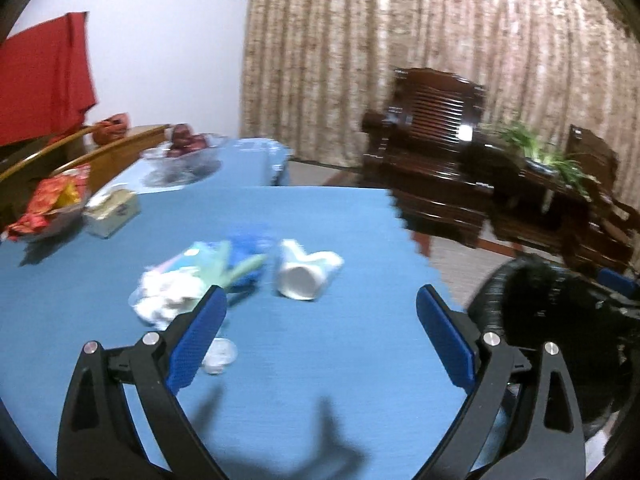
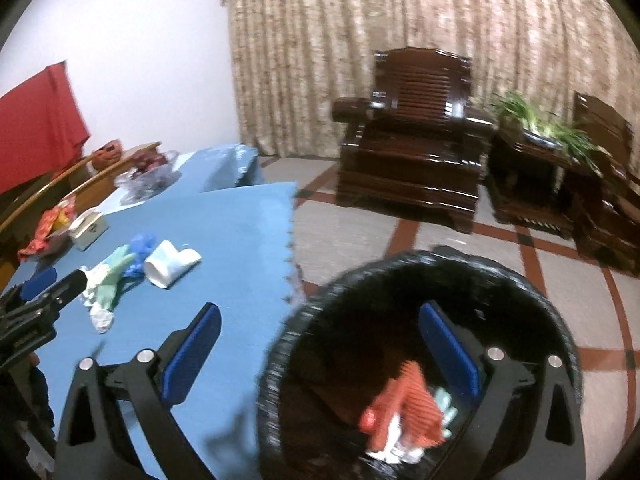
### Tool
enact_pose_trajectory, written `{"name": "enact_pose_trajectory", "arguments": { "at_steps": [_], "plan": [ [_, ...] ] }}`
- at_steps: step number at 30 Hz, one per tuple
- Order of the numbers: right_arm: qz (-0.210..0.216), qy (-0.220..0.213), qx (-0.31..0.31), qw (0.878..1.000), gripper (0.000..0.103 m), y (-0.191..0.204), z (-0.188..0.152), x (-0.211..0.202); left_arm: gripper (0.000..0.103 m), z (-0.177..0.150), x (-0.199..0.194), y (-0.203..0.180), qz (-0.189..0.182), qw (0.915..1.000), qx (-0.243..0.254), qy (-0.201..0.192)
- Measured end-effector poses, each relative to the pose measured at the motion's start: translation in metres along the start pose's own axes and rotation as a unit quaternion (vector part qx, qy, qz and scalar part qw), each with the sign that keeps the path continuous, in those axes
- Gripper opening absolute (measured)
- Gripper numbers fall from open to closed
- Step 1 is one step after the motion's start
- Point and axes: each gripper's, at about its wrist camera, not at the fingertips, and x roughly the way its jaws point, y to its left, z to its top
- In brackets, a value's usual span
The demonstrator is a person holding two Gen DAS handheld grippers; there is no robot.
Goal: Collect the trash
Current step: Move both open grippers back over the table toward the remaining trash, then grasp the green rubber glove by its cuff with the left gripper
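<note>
On the blue table [image 1: 320,344] lie a crushed white paper cup [image 1: 304,272], a crumpled white tissue [image 1: 164,300], a green and blue wrapper pile [image 1: 236,260] and a small clear lid [image 1: 219,354]. My left gripper [image 1: 320,316] is open and empty, just short of the cup. My right gripper [image 2: 320,340] is open and empty above the black-lined trash bin [image 2: 420,276], which holds orange and white trash [image 2: 404,412]. The cup [image 2: 170,262] and the wrappers [image 2: 120,268] also show in the right wrist view, with the left gripper [image 2: 56,284] beside them.
A tissue box [image 1: 112,212], a bowl of red snack packets [image 1: 52,204] and a glass fruit bowl [image 1: 184,156] stand at the table's far left. Dark wooden armchairs [image 2: 412,152] and a plant [image 2: 544,124] stand beyond on the tiled floor. The bin [image 1: 540,312] sits off the table's right edge.
</note>
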Motion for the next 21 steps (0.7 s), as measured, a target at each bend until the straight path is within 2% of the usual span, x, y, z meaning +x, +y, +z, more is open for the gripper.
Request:
{"name": "enact_pose_trajectory", "arguments": {
  "at_steps": [4, 9, 12, 18, 21],
  "plan": [
    [0.028, -0.009, -0.018, 0.999, 0.097, 0.029, 0.008, 0.013, 0.093, -0.002, 0.004, 0.037, 0.04, 0.999, -0.02, 0.001],
    [0.06, -0.013, -0.035, 0.997, 0.097, 0.065, 0.016, 0.035, 0.093, -0.009, 0.013, 0.069, 0.068, 0.9969, -0.039, 0.008],
    [0.068, -0.009, -0.043, 0.997, 0.097, 0.082, 0.016, 0.05, 0.079, -0.014, 0.022, 0.078, 0.071, 0.9965, -0.041, 0.018],
    [0.078, 0.012, -0.056, 0.995, 0.097, 0.104, 0.01, 0.082, 0.073, -0.025, 0.046, 0.089, 0.066, 0.9957, -0.05, 0.041],
    [0.079, 0.021, -0.056, 0.995, 0.097, 0.108, 0.008, 0.094, 0.067, -0.032, 0.06, 0.091, 0.063, 0.9952, -0.051, 0.054]
  ]
}}
